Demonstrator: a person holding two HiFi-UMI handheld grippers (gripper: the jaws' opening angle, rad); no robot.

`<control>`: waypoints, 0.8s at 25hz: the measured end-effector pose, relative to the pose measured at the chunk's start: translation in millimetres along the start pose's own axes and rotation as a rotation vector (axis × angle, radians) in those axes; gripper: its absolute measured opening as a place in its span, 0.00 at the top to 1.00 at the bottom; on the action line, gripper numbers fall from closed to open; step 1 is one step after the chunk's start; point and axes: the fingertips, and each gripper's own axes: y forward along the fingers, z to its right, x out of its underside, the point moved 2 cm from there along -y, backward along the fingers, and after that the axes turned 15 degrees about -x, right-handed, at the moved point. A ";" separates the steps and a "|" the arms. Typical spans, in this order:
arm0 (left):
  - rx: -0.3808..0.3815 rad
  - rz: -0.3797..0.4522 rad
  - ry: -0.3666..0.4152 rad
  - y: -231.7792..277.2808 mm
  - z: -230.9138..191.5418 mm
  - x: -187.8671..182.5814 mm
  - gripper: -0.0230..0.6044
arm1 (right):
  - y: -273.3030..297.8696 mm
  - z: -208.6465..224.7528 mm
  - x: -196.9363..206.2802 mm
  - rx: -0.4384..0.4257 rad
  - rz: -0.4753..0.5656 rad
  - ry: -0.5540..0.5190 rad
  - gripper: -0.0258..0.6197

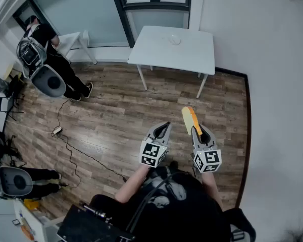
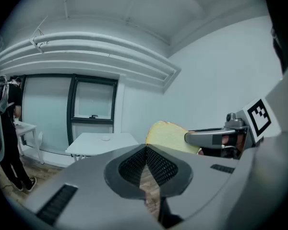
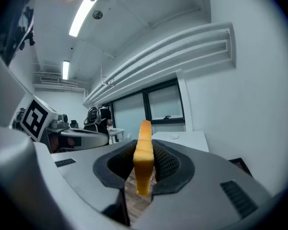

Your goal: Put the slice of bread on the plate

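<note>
- Carrying the bread to the plate is the step in hand. The right gripper has its jaws clenched on the slice. It stands on edge between the pads, with its upper part sticking out past the tips.
- The left gripper is closed on nothing, its jaws meeting at the tips. It hangs just beside the right one, both above the wooden floor.
- The table stands well apart, across the floor ahead, so the slice has to be walked over before anything else.
- To do this well, I judge the squeeze should stay even and the walk free of jolts. Soft bread may tear if pinched harder and may slip if the grip eases.
- At the table the slice needs turning from edge-on to flat, low over the plate, before the jaws part. Letting go from high up or on edge would likely see it topple off the rim.
- The left gripper is free and could steady the plate if it slides.
- The plate, a small round white thing on the far part of the table top, is the only container in view. Nothing shows in it, though it is too small to be sure.
</note>
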 end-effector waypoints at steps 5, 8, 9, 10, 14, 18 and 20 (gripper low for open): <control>0.015 -0.012 0.007 7.7 9.2 2.8 0.95 | -4.9 7.0 2.1 0.004 -0.008 0.008 0.81; 0.020 -0.011 0.034 14.2 13.8 3.0 0.95 | -5.6 10.0 4.7 0.000 -0.020 0.004 0.81; 0.025 -0.010 0.035 15.4 15.1 2.6 0.95 | -6.0 10.9 5.0 0.002 -0.021 0.004 0.81; 0.029 -0.010 0.032 16.4 15.8 2.0 0.95 | -6.0 11.9 5.1 0.006 -0.022 0.005 0.81; 0.040 -0.031 0.010 23.9 10.8 5.7 0.95 | 1.1 19.9 8.3 0.022 -0.028 0.048 0.81; 0.031 -0.049 0.006 34.5 1.8 14.0 0.95 | 13.4 27.2 17.5 0.008 -0.053 0.097 0.81; 0.037 -0.062 -0.008 41.0 -5.8 18.0 0.95 | 21.7 28.3 20.1 0.010 -0.066 0.104 0.81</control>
